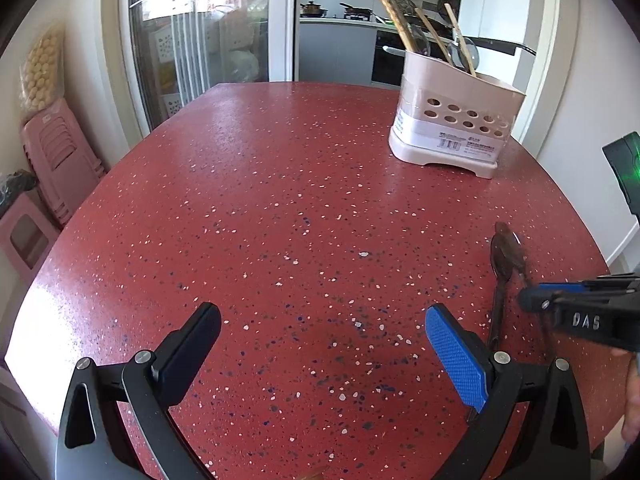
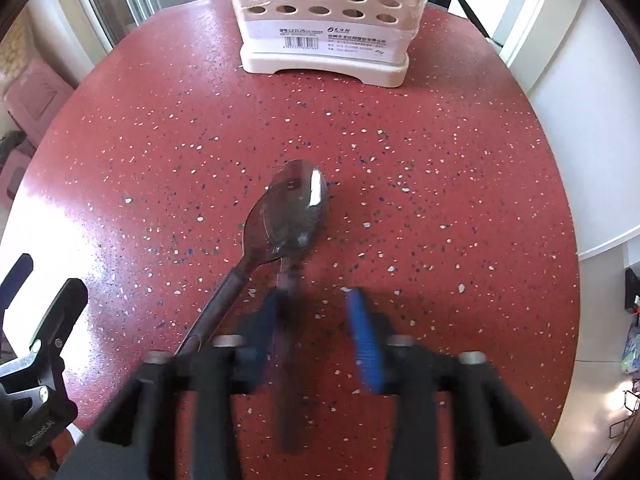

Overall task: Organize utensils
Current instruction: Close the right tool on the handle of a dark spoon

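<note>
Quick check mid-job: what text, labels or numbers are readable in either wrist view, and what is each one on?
"DAS": white letters on the side of the right claw, left wrist view.
Label on the utensil holder: barcode and printed lines, too small to read.
Lettering on the left claw body, right wrist view: too blurred to read.
Nothing else carries text.

Red speckled table (image 1: pixel 280 200), pink stools (image 1: pixel 60 160), sunlit glass door (image 1: pixel 200 32).
</note>
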The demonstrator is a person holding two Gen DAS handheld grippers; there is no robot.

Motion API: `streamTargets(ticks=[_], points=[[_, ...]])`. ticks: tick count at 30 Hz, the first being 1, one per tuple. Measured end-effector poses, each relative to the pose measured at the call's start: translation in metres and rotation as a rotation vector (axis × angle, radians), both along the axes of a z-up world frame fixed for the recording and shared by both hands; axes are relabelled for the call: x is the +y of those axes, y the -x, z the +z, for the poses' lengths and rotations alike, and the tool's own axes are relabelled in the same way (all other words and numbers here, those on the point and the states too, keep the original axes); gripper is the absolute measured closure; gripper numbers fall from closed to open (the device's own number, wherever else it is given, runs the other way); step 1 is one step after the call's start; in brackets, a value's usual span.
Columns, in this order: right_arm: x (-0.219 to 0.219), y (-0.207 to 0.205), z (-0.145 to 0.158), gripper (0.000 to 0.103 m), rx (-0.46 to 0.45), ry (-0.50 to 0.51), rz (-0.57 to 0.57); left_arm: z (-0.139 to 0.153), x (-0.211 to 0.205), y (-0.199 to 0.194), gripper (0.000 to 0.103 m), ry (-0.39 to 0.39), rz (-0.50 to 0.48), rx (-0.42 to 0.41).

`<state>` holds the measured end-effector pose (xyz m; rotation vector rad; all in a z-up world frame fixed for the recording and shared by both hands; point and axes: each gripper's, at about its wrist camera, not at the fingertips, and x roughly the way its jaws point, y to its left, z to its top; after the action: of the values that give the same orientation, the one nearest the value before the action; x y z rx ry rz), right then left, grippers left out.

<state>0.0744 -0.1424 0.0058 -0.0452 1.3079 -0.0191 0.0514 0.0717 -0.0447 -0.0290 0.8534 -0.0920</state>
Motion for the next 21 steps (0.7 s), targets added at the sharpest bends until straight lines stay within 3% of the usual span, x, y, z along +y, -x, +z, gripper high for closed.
streamTargets(ticks=[7,17,21], points=[[-0.028,0.006,0.002,0.090,-0.029,-0.035,-0.033,0.000,-0.027,-0.006,0.000,-0.015,-0.098,0.028],[-0.065,0.015,0.004,0.090,-0.050,-0.057,-0.072,-0.009,-0.102,-0.028,0.000,-0.105,-0.336,0.116],[-0.076,0.013,0.003,0.090,-0.054,-0.083,-0.071,-0.015,-0.115,-0.036,0.000,-0.113,-0.365,0.160]])
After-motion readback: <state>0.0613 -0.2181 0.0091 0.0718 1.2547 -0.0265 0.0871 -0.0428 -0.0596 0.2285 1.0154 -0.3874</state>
